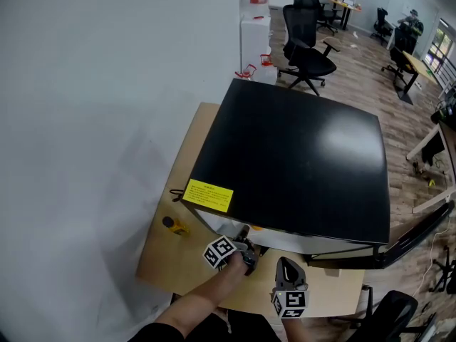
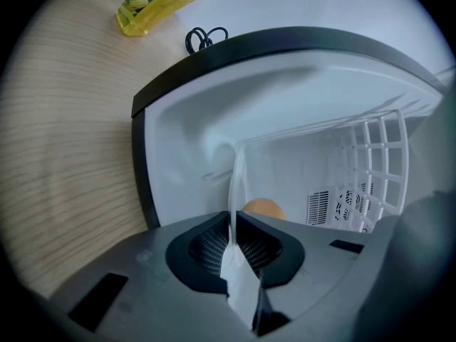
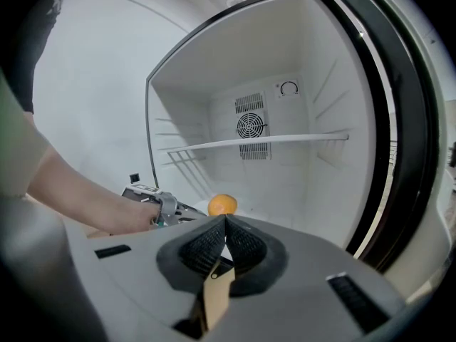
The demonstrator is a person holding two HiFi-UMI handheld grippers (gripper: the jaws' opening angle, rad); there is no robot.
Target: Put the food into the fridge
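A small black-topped fridge (image 1: pixel 299 162) stands on a wooden table (image 1: pixel 167 255) with its door swung open at the lower right. On its white floor lies an orange (image 3: pixel 222 204), also in the left gripper view (image 2: pixel 262 207) just past the jaws. My left gripper (image 1: pixel 239 251) is at the fridge's opening, low on its left side, with its jaws (image 2: pixel 234 218) shut and nothing clearly held. In the right gripper view the left gripper (image 3: pixel 153 201) and the hand holding it show left of the orange. My right gripper (image 1: pixel 288 291) hangs back in front of the opening, shut (image 3: pixel 225 218) and empty.
One shelf (image 3: pixel 256 142) crosses the fridge's middle; a white wire rack (image 2: pixel 377 155) shows inside. A yellow bottle (image 1: pixel 174 226) and a black cable (image 1: pixel 176 193) lie on the table left of the fridge. The open door (image 1: pixel 420 237) is at the right. Office chairs (image 1: pixel 306 41) stand beyond.
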